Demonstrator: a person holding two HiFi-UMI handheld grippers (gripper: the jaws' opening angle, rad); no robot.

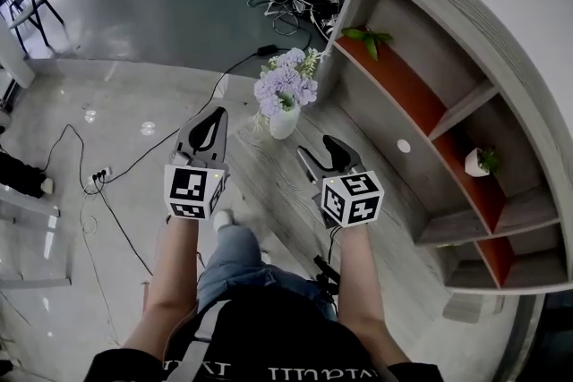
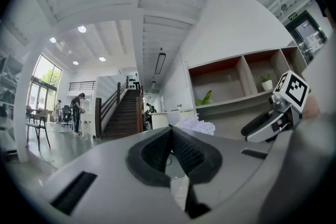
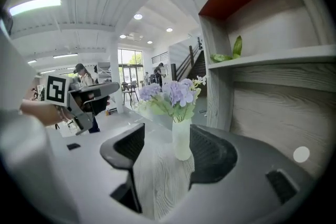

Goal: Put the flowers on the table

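Standing upright on the wooden table [image 1: 273, 192] beside the shelf unit [image 1: 421, 103], the flowers [image 1: 286, 83] rise straight from their white vase [image 1: 284, 123]. My right gripper [image 1: 322, 155] is open and empty just short of it, and my left gripper [image 1: 211, 123] is closed on nothing.

- Head view looks steeply down past the person's arms [image 1: 175, 282] onto the flowers [image 1: 286, 83] and shelf unit [image 1: 421, 94].
- Left gripper view faces level, farther off.
- Right gripper view sits near the flowers; all three share them.
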